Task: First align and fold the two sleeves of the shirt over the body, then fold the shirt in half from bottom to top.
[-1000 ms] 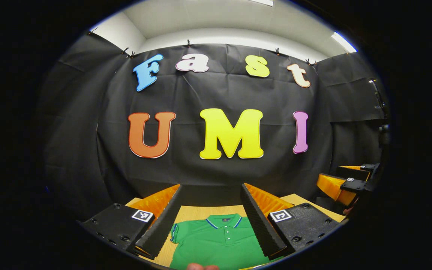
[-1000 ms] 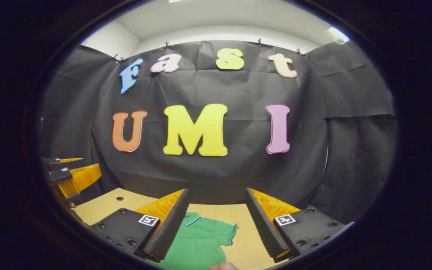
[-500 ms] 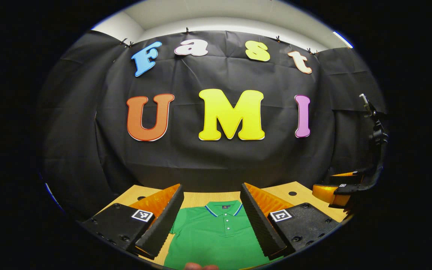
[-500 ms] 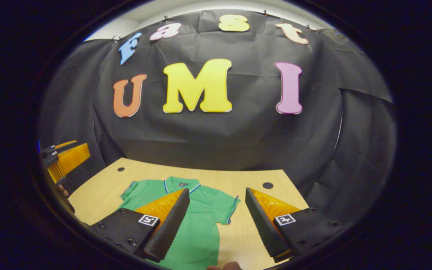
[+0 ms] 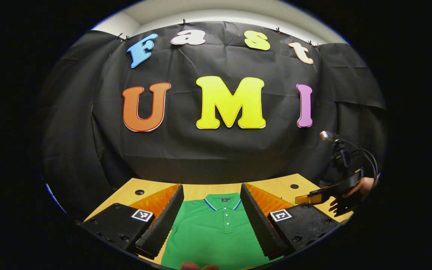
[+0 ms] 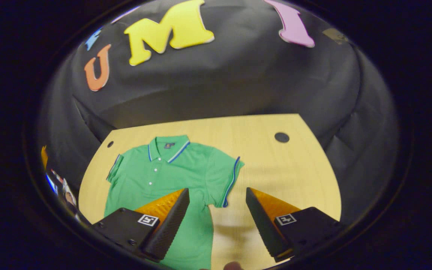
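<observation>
While the right gripper (image 6: 218,208) hangs with jaws spread and empty just above the shirt's right sleeve (image 6: 225,176), and the left gripper (image 5: 211,208) hovers with jaws likewise wide over the chest below the collar (image 5: 222,201), nothing of the fold looks begun: the green shirt (image 6: 163,176) lies flat, face up, both sleeves out to the sides. Both sleeve folds and the bottom-to-top fold remain, by my judgement. Bare desk (image 6: 294,172) runs wide beyond that sleeve toward a cable hole (image 6: 281,137), whereas the other sleeve (image 6: 114,168) lies near the desk's edge.
</observation>
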The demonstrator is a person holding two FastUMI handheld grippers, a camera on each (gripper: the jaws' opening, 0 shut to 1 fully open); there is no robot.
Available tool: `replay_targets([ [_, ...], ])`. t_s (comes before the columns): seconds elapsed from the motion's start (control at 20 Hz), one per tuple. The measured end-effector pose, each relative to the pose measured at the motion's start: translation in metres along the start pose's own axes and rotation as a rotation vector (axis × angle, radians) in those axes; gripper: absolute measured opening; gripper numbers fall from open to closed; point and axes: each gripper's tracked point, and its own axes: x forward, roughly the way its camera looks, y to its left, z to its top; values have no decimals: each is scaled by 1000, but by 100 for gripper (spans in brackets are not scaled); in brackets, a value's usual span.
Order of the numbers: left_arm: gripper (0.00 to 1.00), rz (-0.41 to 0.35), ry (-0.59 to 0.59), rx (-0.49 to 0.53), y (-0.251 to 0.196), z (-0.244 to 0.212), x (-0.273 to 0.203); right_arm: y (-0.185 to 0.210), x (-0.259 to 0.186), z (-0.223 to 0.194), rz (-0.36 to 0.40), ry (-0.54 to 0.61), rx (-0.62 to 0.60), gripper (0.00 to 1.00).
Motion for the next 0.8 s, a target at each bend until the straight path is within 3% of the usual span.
replay_targets([
  [0.5, 98, 84, 145, -15, 25, -48, 5, -13, 103, -19, 5, 239, 186, 97],
  [0.8, 98, 98, 173, 0, 29, -56, 4, -19, 126, -16, -22, 288, 187, 65],
])
